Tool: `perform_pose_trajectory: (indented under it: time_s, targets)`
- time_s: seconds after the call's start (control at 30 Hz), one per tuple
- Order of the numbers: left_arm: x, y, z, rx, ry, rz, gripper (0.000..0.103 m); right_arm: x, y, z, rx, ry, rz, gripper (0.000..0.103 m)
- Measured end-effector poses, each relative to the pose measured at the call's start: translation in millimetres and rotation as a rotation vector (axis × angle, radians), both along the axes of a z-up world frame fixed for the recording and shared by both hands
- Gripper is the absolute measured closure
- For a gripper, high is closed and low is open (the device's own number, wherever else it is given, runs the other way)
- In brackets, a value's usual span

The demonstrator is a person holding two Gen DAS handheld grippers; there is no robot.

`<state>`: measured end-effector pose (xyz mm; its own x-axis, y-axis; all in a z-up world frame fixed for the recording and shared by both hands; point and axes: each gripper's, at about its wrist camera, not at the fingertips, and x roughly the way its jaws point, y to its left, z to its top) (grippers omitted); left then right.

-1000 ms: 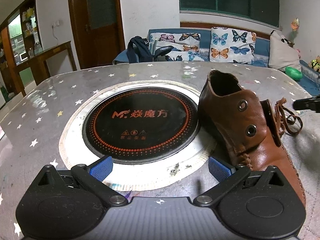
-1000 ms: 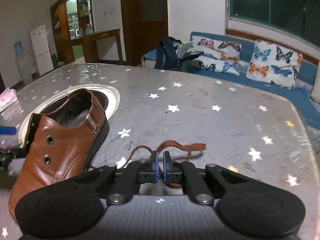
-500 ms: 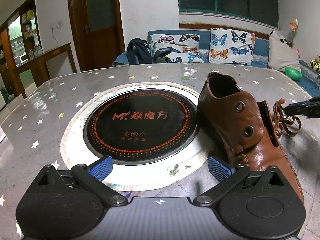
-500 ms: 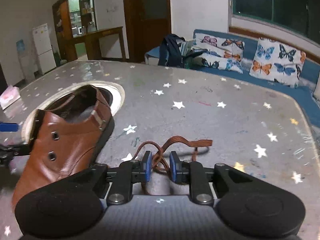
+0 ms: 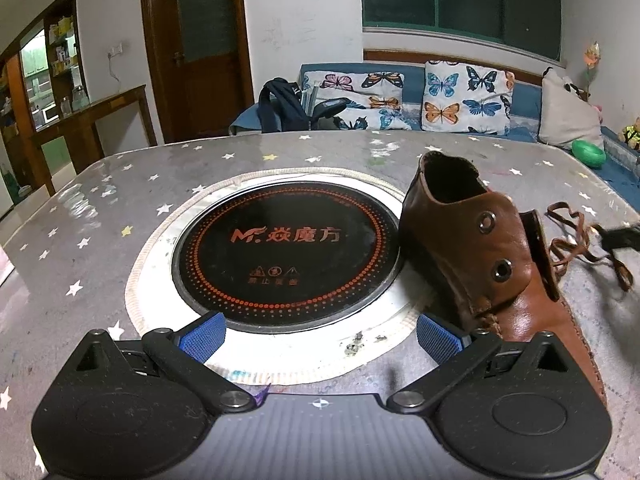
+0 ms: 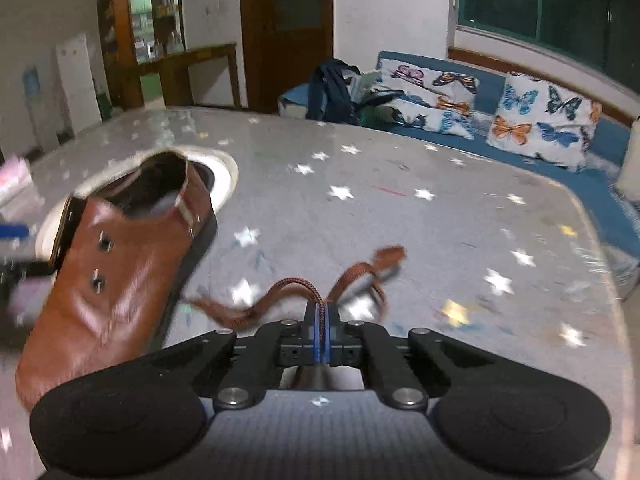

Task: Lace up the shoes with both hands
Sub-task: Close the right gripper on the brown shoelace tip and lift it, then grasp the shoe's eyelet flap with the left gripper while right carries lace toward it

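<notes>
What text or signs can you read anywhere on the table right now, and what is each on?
"MF. 焱魔方": orange brand text on the round black cooktop set into the table.
Three small warning triangles below it: symbols only.
The small line under the triangles: too small to read.
Brown shoe and lace: no readable text.
</notes>
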<state>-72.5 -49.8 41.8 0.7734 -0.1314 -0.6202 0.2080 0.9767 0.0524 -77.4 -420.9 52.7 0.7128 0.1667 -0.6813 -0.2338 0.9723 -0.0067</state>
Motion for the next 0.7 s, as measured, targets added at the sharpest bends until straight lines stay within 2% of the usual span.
perform_pose_trajectory:
  time_s: [0.07,0.17,0.3,0.37,0.47,0.57,0.7]
  targets:
    - [-1.3,-0.7,1.0,0.000,-0.004,-0.005,0.000,-13.8,0.7,4.3,-0.044,0.027,0.006,0.101]
    - [-2.2,-2.2,1.5,-0.001,-0.005,-0.013,0.000,-35.8,3.2,5.3,-0.115,0.115,0.031,0.101]
    - [-3.3,-5.1,2.1,0.002,-0.003,-0.025,0.000,-58.3,13.9,-1.0,-0.171,0.203,0.129,0.098]
    - [-4.9,-6.6,3.1,0.008,-0.006,-0.033,0.000,-66.8,20.3,-0.2,-0.207,0.195,0.174,0.086]
    - [-6.6,-6.4,5.4,0.013,-0.012,-0.037,0.000,-73.3,28.5,6.3,-0.228,0.166,0.226,0.074]
    - [-7.7,-5.2,7.0,0.013,-0.015,-0.036,0.000,-75.3,38.5,8.0,-0.239,0.133,0.296,0.068]
    - [-9.6,-6.4,7.6,0.019,-0.011,-0.049,0.000,-71.0,55.9,1.8,-0.239,0.102,0.379,0.067]
